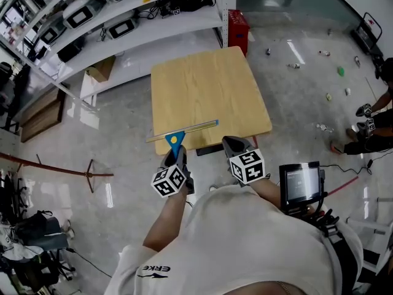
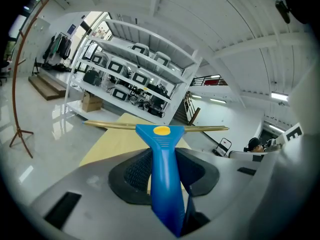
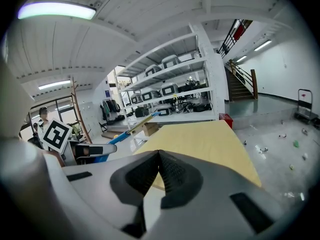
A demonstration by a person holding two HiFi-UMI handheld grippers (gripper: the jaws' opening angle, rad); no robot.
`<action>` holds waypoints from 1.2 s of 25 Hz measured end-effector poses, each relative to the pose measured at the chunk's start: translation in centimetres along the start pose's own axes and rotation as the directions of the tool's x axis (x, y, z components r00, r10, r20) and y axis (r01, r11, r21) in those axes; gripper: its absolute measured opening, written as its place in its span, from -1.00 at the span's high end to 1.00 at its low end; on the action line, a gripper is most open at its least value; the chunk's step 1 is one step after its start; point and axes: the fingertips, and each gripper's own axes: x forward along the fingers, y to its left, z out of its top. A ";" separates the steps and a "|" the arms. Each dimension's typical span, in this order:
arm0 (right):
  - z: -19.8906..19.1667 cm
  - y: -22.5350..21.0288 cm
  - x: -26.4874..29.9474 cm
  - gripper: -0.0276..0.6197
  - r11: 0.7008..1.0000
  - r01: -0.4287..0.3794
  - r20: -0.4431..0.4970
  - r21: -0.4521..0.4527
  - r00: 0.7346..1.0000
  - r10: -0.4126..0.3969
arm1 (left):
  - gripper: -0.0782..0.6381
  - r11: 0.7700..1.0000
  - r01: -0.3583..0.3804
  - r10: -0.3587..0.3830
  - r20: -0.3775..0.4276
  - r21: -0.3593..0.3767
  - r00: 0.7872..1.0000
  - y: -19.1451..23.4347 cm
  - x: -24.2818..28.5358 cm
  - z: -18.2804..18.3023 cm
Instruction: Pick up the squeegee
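The squeegee (image 1: 184, 129) has a long brass-coloured blade and a blue handle with a yellow dot. It hangs over the near edge of the light wooden table (image 1: 209, 85), blade crosswise. My left gripper (image 1: 174, 154) is shut on the blue handle (image 2: 163, 169), which runs up between the dark pads to the blade (image 2: 125, 126). My right gripper (image 1: 234, 144) is just to the right, at the table's near edge, and holds nothing. Its pads (image 3: 172, 171) meet at the tip. In the right gripper view the squeegee (image 3: 131, 130) and the left gripper (image 3: 82, 149) show at the left, with the table (image 3: 205, 139) ahead.
White shelving (image 1: 123, 23) with boxes and equipment stands beyond the table, and a red crate (image 1: 238, 26) sits by its end. A thin brown stand (image 1: 86, 174) is on the floor at left. Small items (image 1: 325, 72) litter the floor at right. A screen (image 1: 301, 183) is beside me.
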 end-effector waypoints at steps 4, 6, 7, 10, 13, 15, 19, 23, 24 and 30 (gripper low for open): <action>-0.3 -0.9 -0.6 0.91 1.000 0.000 0.003 -0.008 1.000 0.000 | 0.41 1.000 -0.006 0.007 0.013 -0.003 1.000 -0.8 0.0 -0.5; -0.4 -1.4 -1.0 0.91 1.000 -0.002 0.001 -0.009 1.000 0.002 | 0.41 1.000 -0.009 0.009 0.019 -0.001 1.000 -1.4 0.0 -0.7; -0.3 -1.7 -1.3 0.91 1.000 -0.004 0.001 -0.010 1.000 0.004 | 0.41 1.000 -0.011 0.011 0.020 0.001 1.000 -1.9 0.0 -0.7; 0.4 -2.0 -2.2 0.91 1.000 -0.017 -0.004 -0.013 1.000 0.017 | 0.41 1.000 -0.024 0.024 0.019 0.005 1.000 -3.2 -0.5 -0.2; 0.6 -2.2 -2.7 0.91 1.000 -0.021 -0.012 -0.018 1.000 0.021 | 0.41 1.000 -0.027 0.027 0.019 0.008 0.999 -3.8 -0.8 -0.1; 0.2 -2.1 -2.5 0.91 1.000 -0.020 -0.015 -0.021 1.000 0.019 | 0.41 1.000 -0.024 0.024 0.020 0.010 1.000 -3.6 -0.7 -0.2; -1.6 -1.1 -0.6 0.91 1.000 -0.015 -0.013 -0.023 1.000 0.014 | 0.41 1.000 -0.017 0.017 0.026 0.017 1.000 -1.1 -0.3 -1.0; -0.9 -1.9 -1.5 0.91 1.000 -0.012 -0.023 -0.020 1.000 0.012 | 0.41 1.000 -0.018 0.018 0.021 0.014 1.000 -2.5 -0.2 -0.4; -0.7 -1.9 -1.6 0.91 1.000 -0.010 -0.026 -0.020 1.000 0.010 | 0.41 1.000 -0.017 0.017 0.019 0.014 1.000 -2.6 -0.2 -0.3; -0.8 -2.2 -1.5 0.91 1.000 -0.001 -0.031 -0.012 1.000 0.001 | 0.41 1.000 -0.006 0.006 0.008 0.016 1.000 -3.1 0.4 -0.3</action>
